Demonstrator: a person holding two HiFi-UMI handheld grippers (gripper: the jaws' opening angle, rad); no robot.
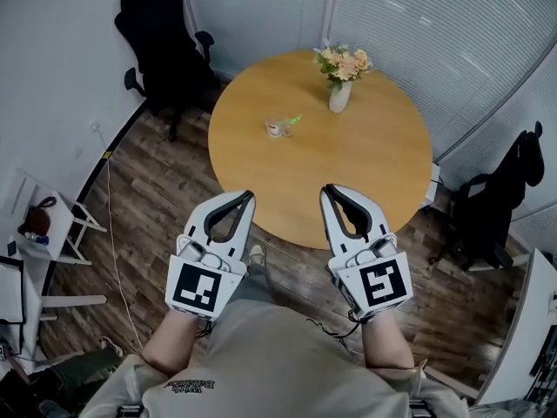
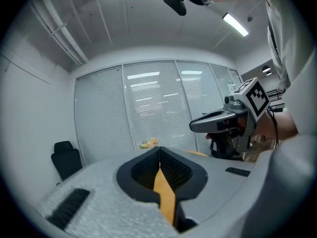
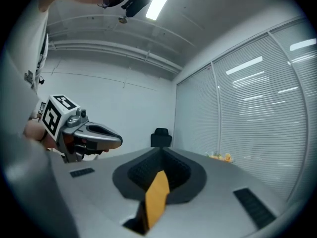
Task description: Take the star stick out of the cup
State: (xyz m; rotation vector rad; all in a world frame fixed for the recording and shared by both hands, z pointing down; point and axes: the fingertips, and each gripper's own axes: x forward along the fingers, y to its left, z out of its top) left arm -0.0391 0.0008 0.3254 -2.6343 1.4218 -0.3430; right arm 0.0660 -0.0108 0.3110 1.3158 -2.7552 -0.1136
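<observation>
A small clear cup (image 1: pixel 277 129) stands on the round wooden table (image 1: pixel 365 164), left of its middle. A green star stick (image 1: pixel 296 119) pokes out of the cup toward the right. My left gripper (image 1: pixel 251 195) and right gripper (image 1: pixel 325 190) hang side by side over the table's near edge, well short of the cup. Both are shut with nothing between the jaws. In the left gripper view the left gripper's (image 2: pixel 159 150) tips meet, and the right gripper (image 2: pixel 233 120) shows beside it. The right gripper view shows the right gripper's (image 3: pixel 161 150) jaws together. Neither gripper view shows the cup.
A white vase of flowers (image 1: pixel 340 78) stands at the table's far side, right of the cup. A black office chair (image 1: pixel 161 46) is at the back left, another chair (image 1: pixel 492 203) at the right. A small white side table (image 1: pixel 52 225) stands at the left wall.
</observation>
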